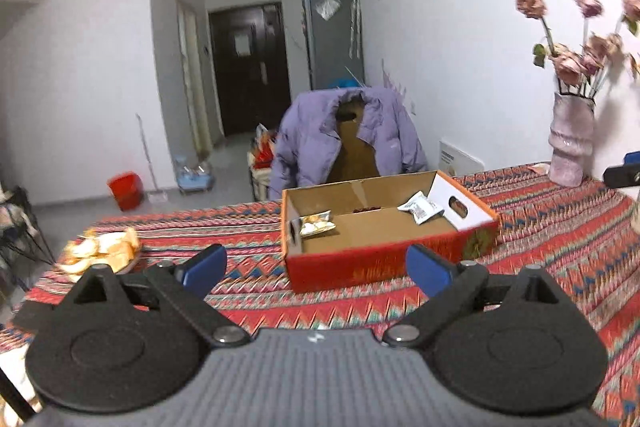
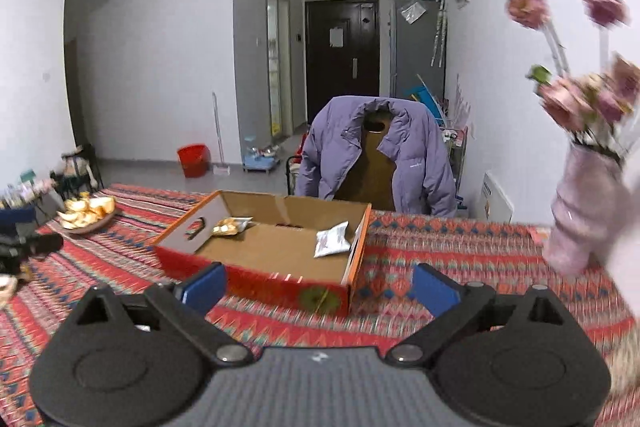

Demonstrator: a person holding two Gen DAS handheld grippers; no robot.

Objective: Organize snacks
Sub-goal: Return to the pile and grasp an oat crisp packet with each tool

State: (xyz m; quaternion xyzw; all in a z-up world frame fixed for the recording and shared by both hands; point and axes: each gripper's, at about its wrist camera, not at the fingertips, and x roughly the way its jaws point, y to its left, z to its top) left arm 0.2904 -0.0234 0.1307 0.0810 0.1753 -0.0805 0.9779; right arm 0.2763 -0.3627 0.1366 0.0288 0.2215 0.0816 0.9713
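- Looking like most of the sorting is done: two snack packets already sit in the cardboard box (image 1: 384, 227), a yellowish packet (image 1: 317, 223) by the handle-hole end and a white packet (image 1: 421, 207) against the opposite end wall.
- Leaves plenty of bare cardboard floor between the two, so room for more if more turn up.
- Can't spot any loose packets on the striped tabletop (image 1: 560, 227) in either view, so hard to say what's left; maybe only a tidy-up.
- Left claw (image 1: 316, 269) wide open, nothing between the blue pads, hanging back from the box's near red wall.
- Right claw (image 2: 318, 289) same deal: spread wide, empty, aimed at the box's near corner.
- Box walls are low, so coming in from above looks easy; going in level would clip the near rim.
- Watch the pink vase (image 2: 580, 219) with dried flowers off to the right, near the right claw's side and tippy-looking.
- Plate of peels (image 1: 100, 251) sits well left, near the tabletop edge.
- Jacket-draped chair (image 1: 348, 139) right behind the far edge, so not much slack past the box.
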